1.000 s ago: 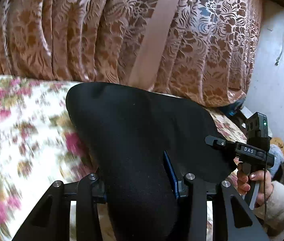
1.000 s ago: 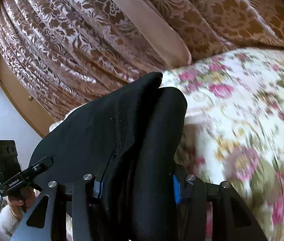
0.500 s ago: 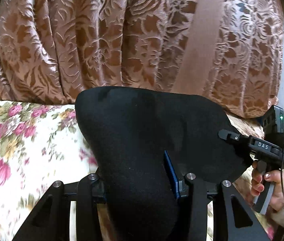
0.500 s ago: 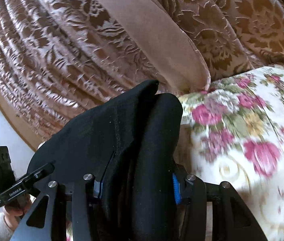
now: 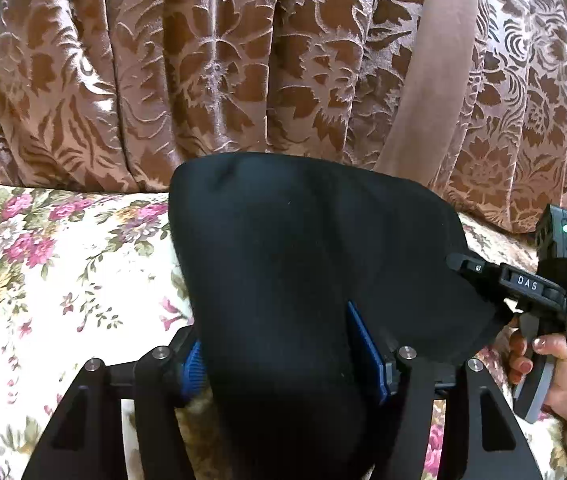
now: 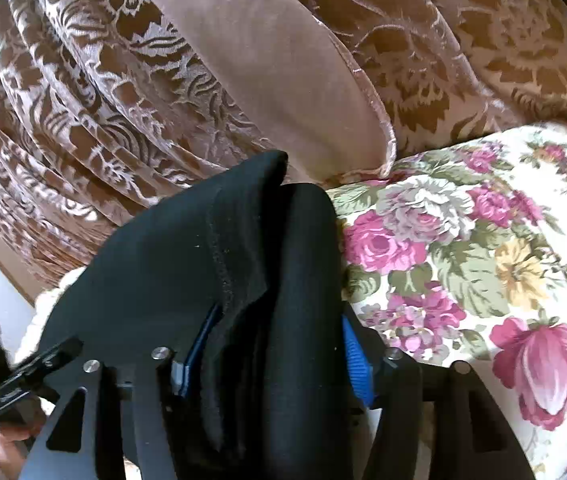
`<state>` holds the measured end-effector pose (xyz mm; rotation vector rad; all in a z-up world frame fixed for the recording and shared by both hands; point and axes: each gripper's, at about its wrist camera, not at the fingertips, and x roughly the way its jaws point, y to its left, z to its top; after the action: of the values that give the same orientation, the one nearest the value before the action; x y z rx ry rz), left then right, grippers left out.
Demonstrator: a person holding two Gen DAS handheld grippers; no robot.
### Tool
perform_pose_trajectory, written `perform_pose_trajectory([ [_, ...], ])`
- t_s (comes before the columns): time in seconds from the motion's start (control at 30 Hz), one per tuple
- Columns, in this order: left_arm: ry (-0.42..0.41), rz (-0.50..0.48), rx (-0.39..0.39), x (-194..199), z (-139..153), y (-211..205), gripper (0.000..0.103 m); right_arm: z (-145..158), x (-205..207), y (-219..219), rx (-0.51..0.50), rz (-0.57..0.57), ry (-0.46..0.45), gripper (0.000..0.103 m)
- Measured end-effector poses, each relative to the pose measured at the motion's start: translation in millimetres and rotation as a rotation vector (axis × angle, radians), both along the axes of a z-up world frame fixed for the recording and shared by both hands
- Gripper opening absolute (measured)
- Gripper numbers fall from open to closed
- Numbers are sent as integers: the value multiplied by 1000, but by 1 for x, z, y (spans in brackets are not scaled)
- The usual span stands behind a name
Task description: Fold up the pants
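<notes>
black pants [image 5: 307,264] pinched by both grippers above floral bedspread [image 5: 43,280].

One black pants [image 5: 295,264], two grippers, left gripper [image 5: 283,360], right gripper [image 6: 271,356], one floral bedspread [image 6: 483,248], one curtain [image 5: 203,60]

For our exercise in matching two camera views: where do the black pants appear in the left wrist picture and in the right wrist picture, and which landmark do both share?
Left wrist view: the black pants fill the lower centre, clamped in the left gripper.
Right wrist view: the black pants bunch at lower centre-left, clamped in the right gripper.
Shared landmark: the plain tan band on the brown patterned curtain.
</notes>
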<state>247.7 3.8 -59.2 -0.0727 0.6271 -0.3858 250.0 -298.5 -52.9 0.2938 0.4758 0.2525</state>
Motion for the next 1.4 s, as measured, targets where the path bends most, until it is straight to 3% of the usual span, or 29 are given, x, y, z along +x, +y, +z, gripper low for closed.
perform_pose_trajectory([
  [0.3, -43, 60, 158, -51, 2, -13, 68, 5, -41, 12, -205, -144, -25, 66],
  [0.43, -48, 109, 143, -74, 6, -12, 69, 10, -70, 15, -272, -233, -49, 66],
  [0.47, -48, 122, 139, -79, 7, -12, 75, 11, -76, 15, -269, -244, -55, 66],
  [0.53, -47, 157, 149, -90, 7, -16, 87, 11, -96, 18, -227, -234, -67, 66],
  [0.7, -78, 236, 199, -120, 5, -29, 97, 4, -124, 41, -221, -183, -44, 66],
  [0.97, -57, 369, 263, -153, -4, -30, 97, -10, -167, 74, -257, -174, -57, 68],
  [1.17, -144, 386, 226, -176, 0, -26, 97, -14, -185, 88, -302, -152, -85, 68],
  [1.4, -158, 358, 235, -176, 0, -30, 97, -17, -193, 103, -371, -142, -122, 68],
])
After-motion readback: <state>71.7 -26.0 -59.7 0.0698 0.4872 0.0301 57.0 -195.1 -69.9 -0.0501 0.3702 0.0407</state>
